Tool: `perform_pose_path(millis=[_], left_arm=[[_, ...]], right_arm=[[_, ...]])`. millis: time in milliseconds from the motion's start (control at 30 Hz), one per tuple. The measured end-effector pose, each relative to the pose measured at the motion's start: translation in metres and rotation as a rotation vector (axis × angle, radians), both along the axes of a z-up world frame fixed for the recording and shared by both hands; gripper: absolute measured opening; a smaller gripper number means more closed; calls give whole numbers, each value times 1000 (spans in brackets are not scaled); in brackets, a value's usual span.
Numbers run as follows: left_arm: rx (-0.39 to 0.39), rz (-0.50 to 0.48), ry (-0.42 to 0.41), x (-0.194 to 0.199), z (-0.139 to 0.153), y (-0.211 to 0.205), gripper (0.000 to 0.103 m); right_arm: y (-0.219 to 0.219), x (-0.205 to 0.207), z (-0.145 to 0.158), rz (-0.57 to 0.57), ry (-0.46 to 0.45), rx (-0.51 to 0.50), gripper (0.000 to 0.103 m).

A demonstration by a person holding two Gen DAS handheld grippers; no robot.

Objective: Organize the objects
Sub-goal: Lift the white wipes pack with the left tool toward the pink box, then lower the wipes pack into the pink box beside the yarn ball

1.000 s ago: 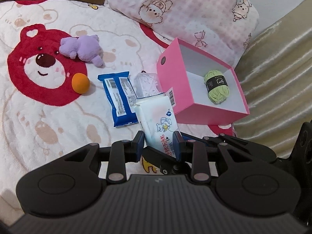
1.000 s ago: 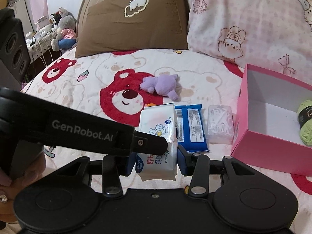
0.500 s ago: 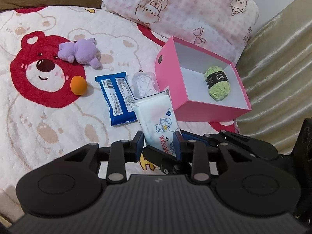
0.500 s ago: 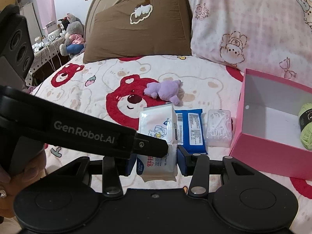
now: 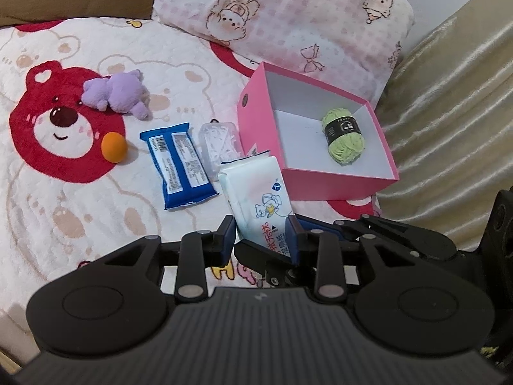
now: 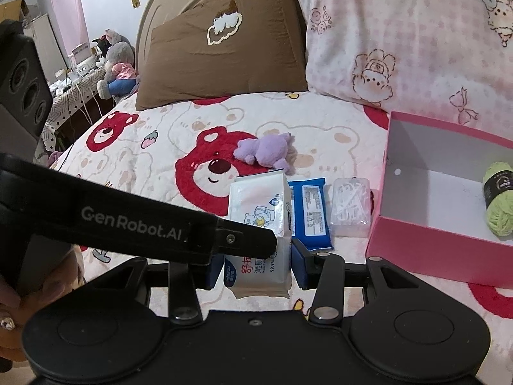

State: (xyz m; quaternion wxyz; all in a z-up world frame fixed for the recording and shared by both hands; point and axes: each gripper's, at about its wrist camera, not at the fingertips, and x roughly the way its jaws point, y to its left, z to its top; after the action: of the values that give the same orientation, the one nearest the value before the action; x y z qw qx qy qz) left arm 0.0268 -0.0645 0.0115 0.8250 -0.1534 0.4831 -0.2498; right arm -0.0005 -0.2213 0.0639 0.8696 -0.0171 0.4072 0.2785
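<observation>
A white wet-wipes pack (image 5: 256, 192) hangs lifted above the bear-print bedspread, and both grippers grip its near end. My left gripper (image 5: 261, 237) is shut on it, and in the right wrist view its finger (image 6: 250, 240) reaches in from the left. My right gripper (image 6: 258, 266) is shut on the same pack (image 6: 259, 205). The open pink box (image 5: 259, 109) holds a ball of green yarn (image 5: 343, 134), just right of the pack. On the bed lie a blue packet (image 5: 179, 163), a clear box of floss picks (image 5: 219, 141), an orange ball (image 5: 113, 146) and a purple plush (image 5: 115, 93).
A pink checked pillow (image 5: 288, 9) and a brown pillow (image 6: 221, 51) lean at the head of the bed. A shiny beige cover (image 5: 449, 112) borders the bed on the right. A person's hand (image 6: 12, 314) holds the left gripper's handle. A cluttered side table (image 6: 73, 83) stands far left.
Both grippers have risen and drawn back a little with the wipes pack between them, so the bed and its objects look smaller and farther away. The grips have not changed.
</observation>
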Motion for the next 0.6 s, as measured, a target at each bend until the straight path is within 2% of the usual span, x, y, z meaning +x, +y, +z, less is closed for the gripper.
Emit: perform_pose_path(millis=[600], left_arm=[[-12,-68,9,20,31,-57,31]], right_arm=[[-49,16,23,-92,-1,38,49]])
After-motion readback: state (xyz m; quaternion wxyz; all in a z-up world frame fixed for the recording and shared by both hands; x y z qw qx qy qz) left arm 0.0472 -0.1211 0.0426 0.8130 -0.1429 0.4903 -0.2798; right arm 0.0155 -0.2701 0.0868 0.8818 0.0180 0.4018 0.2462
